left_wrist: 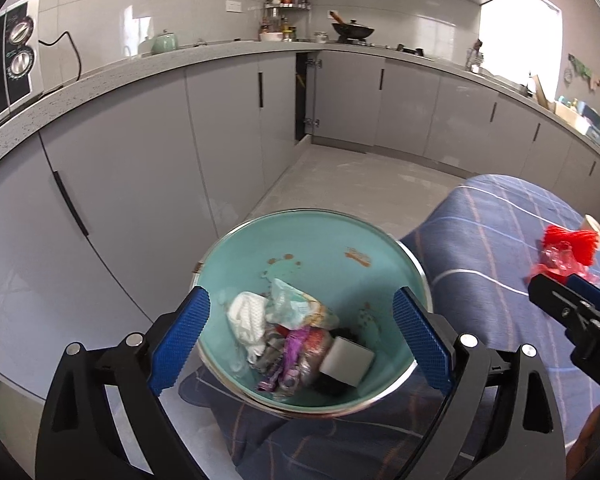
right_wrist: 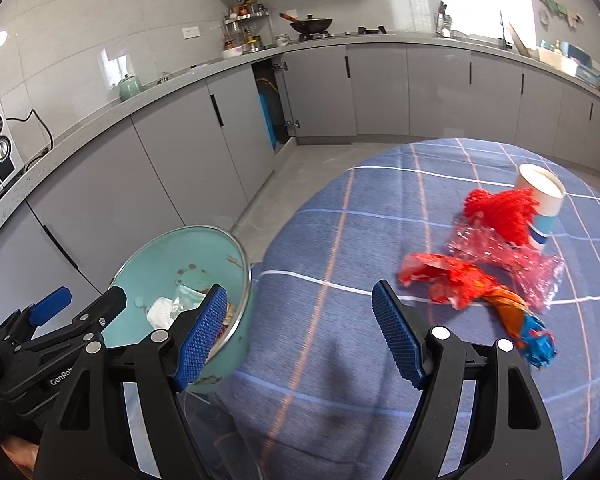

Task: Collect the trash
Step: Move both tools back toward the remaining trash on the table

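Below the left gripper (left_wrist: 300, 340), whose jaws stand released and empty, the teal trash bin (left_wrist: 320, 248) beside the table's edge already holds a white tissue (left_wrist: 246, 320) and wrappers (left_wrist: 296, 354), though the lowest pieces blur together. Ahead of the right gripper (right_wrist: 300, 332), likewise released and empty, a red wrapper (right_wrist: 448, 276), pink cellophane (right_wrist: 512, 256), red mesh (right_wrist: 500, 208) and paper cup (right_wrist: 542, 196) remain uncollected on the checked tablecloth (right_wrist: 340, 360); the table's right edge is cut off.

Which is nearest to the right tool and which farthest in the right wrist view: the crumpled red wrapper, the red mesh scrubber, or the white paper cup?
1. Crumpled red wrapper, on the blue checked tablecloth just ahead and right of the open right tool.
2. Red mesh scrubber, farther back on the right.
3. White paper cup, just behind the scrubber and touching it, farthest.
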`<state>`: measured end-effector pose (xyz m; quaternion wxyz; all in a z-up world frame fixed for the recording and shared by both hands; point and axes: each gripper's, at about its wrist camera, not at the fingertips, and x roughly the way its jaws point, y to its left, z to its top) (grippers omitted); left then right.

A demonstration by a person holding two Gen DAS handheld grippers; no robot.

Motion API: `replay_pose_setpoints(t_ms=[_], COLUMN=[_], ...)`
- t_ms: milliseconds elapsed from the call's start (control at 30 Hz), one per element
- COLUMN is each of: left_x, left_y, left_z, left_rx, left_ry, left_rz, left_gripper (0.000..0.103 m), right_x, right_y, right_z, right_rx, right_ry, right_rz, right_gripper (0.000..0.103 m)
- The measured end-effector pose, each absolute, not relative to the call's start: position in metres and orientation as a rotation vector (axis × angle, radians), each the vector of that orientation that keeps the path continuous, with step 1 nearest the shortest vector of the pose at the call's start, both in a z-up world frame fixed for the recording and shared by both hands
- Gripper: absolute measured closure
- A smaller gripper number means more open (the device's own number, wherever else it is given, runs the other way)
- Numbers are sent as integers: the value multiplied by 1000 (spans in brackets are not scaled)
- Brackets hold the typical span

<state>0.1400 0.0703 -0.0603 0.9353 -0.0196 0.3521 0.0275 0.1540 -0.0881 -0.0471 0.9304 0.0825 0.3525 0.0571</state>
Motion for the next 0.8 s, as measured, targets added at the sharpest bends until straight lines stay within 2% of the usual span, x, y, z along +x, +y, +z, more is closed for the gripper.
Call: replay_pose_setpoints(t_ms=[667, 800], left_x=[126, 130], left_y=[-29, -51], left_z=[-63, -64], left_rx=[45, 66], left_ry=[755, 763], left_rz=[-218, -261], left_gripper=[16, 19], right_x=[99, 104], right_y=[-218, -234], right_z=[-59, -62], right_rx=[260, 262], right_ry=[723, 737], right_rz=[-94, -112], right_gripper=[29, 35])
